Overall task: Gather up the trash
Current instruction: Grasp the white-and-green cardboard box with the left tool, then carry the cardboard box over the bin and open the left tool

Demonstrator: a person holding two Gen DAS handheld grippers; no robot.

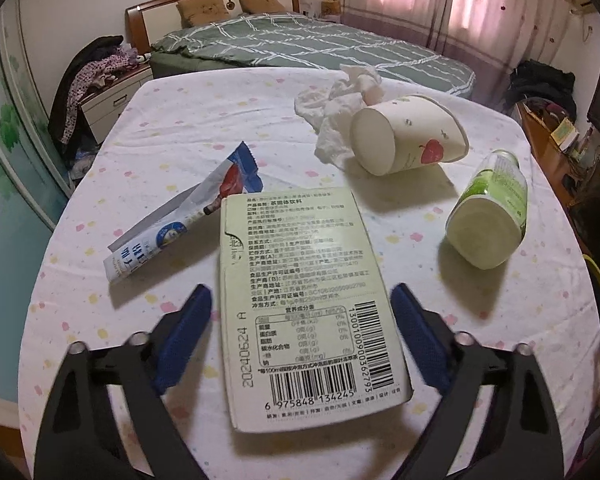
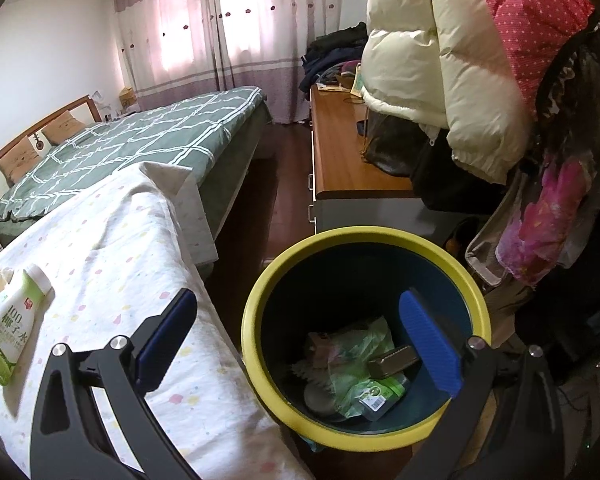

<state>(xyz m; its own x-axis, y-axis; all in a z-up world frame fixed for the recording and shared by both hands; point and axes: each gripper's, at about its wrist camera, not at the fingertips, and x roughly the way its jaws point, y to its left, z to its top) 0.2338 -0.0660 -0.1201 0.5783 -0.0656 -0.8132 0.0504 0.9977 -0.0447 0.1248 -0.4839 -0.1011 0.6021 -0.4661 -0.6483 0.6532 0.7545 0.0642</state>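
Your left gripper point(image 1: 300, 320) is spread wide above the table point(image 1: 172, 128), its blue pads on either side of the flat carton point(image 1: 304, 300) without touching it. That carton lies face down directly beneath and ahead of you, its long axis running straight away between the fingers, so the left hand is the nearer one for it. Your right gripper point(image 2: 296, 344) is also spread and empty, hovering over the yellow-rimmed bin point(image 2: 260, 292) just beside the table edge. Inside the bin you have green plastic wrapping and a small dark box. On the table, further off, lie the coconut water bottle point(image 1: 490, 210) on its side, a tipped paper cup point(image 1: 404, 140), crumpled tissue point(image 1: 340, 100) and a blue-and-white wrapper point(image 1: 180, 216).
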